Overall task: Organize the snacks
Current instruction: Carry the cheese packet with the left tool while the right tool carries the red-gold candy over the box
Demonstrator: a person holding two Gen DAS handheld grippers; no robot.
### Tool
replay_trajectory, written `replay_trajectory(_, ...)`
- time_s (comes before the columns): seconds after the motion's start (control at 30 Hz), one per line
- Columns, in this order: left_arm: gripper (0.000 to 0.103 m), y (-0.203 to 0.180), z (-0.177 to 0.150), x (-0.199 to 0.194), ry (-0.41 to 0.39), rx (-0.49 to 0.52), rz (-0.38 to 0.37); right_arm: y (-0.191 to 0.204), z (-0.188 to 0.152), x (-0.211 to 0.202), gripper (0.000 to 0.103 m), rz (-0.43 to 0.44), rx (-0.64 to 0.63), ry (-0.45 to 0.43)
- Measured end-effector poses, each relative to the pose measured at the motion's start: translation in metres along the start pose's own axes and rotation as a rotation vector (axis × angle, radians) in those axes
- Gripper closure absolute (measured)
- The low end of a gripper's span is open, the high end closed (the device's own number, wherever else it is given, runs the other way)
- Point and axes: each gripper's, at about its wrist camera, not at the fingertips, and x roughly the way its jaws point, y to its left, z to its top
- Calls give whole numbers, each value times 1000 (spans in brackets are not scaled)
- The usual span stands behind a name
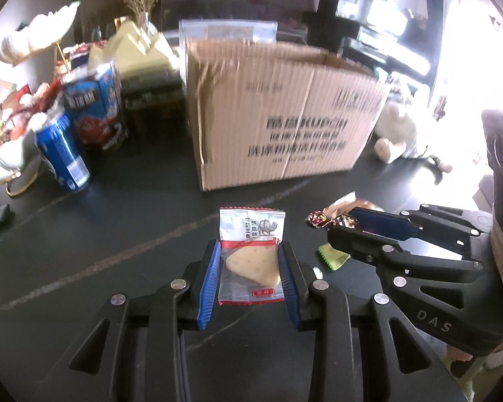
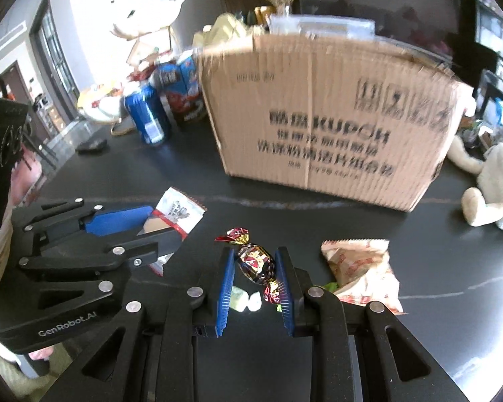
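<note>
Blue ribbed pads of the left gripper (image 1: 248,268) are clamped on a clear snack packet (image 1: 251,254), pressing its side edges where a pale wedge-shaped piece shows through the film; the printed white top of the packet juts forward past the fingertips. Beside it, the right gripper (image 2: 255,268) pinches a foil-wrapped candy (image 2: 255,261) across its bulging middle, twisted ends sticking out in front of and behind the pads. Both items hang above the dark table (image 2: 151,181), clear of it.

Both look feather-light. The packet's film is likely slick and crinkly, so the hold is best kept across the firm wedge rather than on loose film, which would probably slip or fold. The candy seems hard under glossy foil; gripped at its widest part it could squirt out if squeezed harder, and the twisted tails offer no firm hold.

Still on the table near the right gripper lie a crumpled bag (image 2: 362,268) and a pale wrapped sweet (image 2: 248,301). Behind stands an open cardboard box (image 1: 278,114), the likely destination, with a blue can (image 1: 63,154) and cartons to its left.
</note>
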Motion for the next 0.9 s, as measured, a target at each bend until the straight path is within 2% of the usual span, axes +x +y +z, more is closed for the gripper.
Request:
replay_trajectory(0.43,69,-19,34,-62,-152,28,-4,-1,27,-68,77,-42,29,-169)
replay_trajectory(0.9,69,-33,78,-93,-249,54,-9,-10,64,-110,77,-71,61,-294)
